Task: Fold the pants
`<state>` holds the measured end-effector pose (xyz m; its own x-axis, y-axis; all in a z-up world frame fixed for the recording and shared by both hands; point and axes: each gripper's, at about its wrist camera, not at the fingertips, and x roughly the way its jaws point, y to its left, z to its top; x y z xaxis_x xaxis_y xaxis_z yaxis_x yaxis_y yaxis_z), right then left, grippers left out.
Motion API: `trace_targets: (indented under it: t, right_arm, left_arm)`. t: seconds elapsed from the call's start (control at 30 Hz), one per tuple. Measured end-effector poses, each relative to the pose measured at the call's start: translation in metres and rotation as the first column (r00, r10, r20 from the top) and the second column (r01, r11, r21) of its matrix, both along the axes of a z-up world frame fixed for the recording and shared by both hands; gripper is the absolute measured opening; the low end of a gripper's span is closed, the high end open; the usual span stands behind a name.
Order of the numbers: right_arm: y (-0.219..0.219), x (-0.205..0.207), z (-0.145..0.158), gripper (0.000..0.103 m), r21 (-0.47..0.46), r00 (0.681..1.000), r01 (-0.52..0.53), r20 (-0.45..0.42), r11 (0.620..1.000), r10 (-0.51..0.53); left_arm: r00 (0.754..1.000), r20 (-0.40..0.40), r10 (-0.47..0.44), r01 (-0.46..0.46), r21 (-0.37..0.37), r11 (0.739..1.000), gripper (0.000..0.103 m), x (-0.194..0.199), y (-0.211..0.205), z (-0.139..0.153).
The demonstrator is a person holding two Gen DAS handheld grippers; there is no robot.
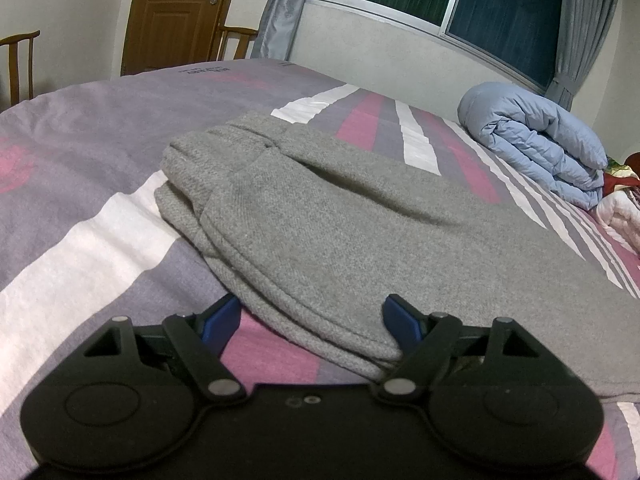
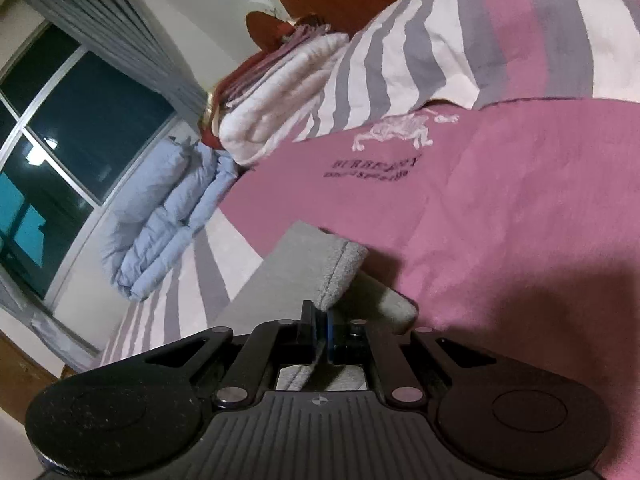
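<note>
From the left wrist view, a wooden chair point(image 1: 20, 60) stands at the far left beyond the bed, then a brown door point(image 1: 180, 12). The striped bedspread point(image 1: 80, 184) carries the grey pants point(image 1: 340, 232), folded into a thick stack in the middle of the bed. The left gripper point(image 1: 314, 318) sits at the stack's near edge, jaws wide, one blue fingertip on the sheet and the other on top of the pants, neither pressing them. To the right, a folded blue quilt point(image 1: 536, 140) lies under the window point(image 1: 500, 12).

In the right wrist view, the quilt point(image 2: 168, 216) is at left, white folded blankets point(image 2: 280, 100) above it. The right gripper point(image 2: 320, 316) has its jaws closed tight on a hem of the pants point(image 2: 340, 276), lifted off the pink bedspread point(image 2: 520, 220).
</note>
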<state>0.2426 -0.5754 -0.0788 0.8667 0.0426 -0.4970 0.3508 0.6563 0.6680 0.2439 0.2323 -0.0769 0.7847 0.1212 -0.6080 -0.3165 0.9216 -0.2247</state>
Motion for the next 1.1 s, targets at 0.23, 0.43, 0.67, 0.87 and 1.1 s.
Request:
trace_targets:
  t: [0.23,0.43,0.67,0.87,1.1]
  right_arm:
    - [-0.005,0.017,-0.022,0.005,0.005,0.994,-0.016,-0.108,1.0,0.016]
    - [0.011,-0.008,0.009,0.006,-0.09,0.998,-0.028,-0.049,0.996,0.024]
    - [0.067,-0.05,0.028,0.006,-0.181,0.995,-0.073,0.056,0.981,0.084]
    - [0.113,-0.045,0.018,0.006,-0.197,0.99,-0.126,0.044,0.972,0.137]
    - [0.106,-0.044,0.015,0.006,-0.196,0.993,-0.111,0.019,0.974,0.117]
  left_arm:
    - [1.0,-0.008,-0.003,0.003,-0.014,1.0,0.072,0.001,0.0,0.001]
    - [1.0,-0.001,0.019,-0.019,-0.013,1.0,0.069,-0.007,0.001,0.014]
    - [0.99,0.113,0.088,-0.084,-0.041,0.996,0.054,-0.024,0.014,0.031]
    - [0.994,-0.012,0.107,-0.108,-0.143,0.984,0.045,0.011,0.047,0.027]
    - [0.992,-0.119,0.037,-0.047,-0.082,0.995,0.031,0.039,0.065,0.02]
